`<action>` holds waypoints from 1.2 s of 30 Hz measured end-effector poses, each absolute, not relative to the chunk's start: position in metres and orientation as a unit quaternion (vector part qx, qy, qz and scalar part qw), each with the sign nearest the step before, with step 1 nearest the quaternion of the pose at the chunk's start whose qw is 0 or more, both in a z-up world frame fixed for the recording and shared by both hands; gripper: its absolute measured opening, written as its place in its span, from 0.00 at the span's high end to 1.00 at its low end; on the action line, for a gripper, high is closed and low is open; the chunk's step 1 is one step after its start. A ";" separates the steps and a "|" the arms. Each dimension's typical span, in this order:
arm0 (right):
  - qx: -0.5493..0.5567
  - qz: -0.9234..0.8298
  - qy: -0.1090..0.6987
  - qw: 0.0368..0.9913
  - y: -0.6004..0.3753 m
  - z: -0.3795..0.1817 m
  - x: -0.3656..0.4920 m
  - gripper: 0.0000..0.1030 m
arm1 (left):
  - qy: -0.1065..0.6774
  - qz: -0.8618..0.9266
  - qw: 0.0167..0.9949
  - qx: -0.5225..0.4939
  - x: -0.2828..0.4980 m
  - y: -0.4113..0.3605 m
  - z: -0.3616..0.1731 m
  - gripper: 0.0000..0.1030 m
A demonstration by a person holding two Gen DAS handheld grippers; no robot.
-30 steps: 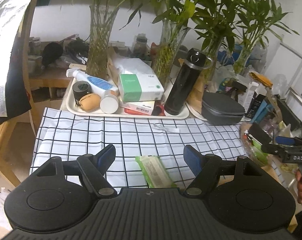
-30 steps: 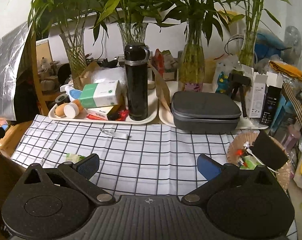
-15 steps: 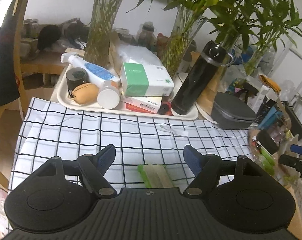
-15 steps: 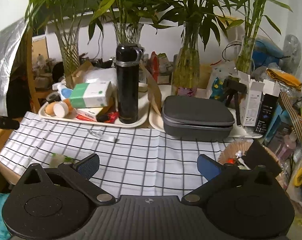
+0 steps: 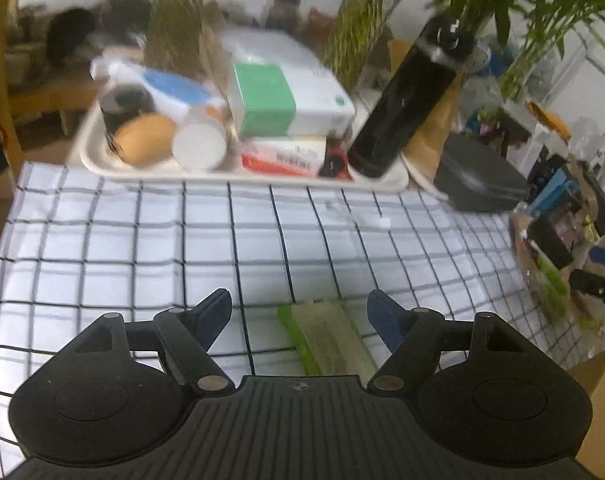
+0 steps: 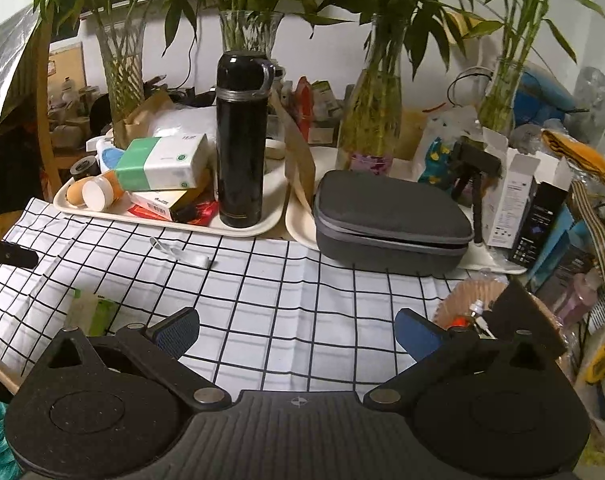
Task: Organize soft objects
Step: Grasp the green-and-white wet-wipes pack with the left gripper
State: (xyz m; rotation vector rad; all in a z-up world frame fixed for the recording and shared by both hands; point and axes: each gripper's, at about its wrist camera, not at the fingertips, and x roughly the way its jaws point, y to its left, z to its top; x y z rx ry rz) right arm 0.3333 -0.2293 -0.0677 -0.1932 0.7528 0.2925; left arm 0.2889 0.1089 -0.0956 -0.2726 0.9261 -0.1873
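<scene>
Left wrist view: left tool [image 5: 298,316] stood unclenched, empty, directly over the flat green-edged soft packet [image 5: 328,338]; packet's long axis ran along the fingers, nearer this hand.

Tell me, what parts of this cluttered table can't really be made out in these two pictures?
- Green packet: left wrist view, near end hidden behind the left gripper; right wrist view, partly behind the right gripper.
- Print on the green-and-white box: left wrist view, motion blur.
- Tray items behind the black flask: hidden.
- Grey case: closed, contents unseen.
</scene>
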 end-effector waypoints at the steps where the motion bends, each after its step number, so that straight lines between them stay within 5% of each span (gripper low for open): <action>1: -0.096 0.142 0.367 0.914 -0.228 -0.068 0.335 0.00 | 0.454 -0.094 0.876 -0.133 0.292 0.109 -0.099 0.28; 34: -0.136 0.156 0.369 0.906 -0.217 -0.086 0.383 0.00 | 0.579 -0.217 0.785 -0.046 0.349 0.065 -0.150 0.29; 36: -0.134 0.161 0.363 0.908 -0.216 -0.084 0.384 0.00 | 0.570 -0.213 0.793 -0.029 0.351 0.060 -0.150 0.36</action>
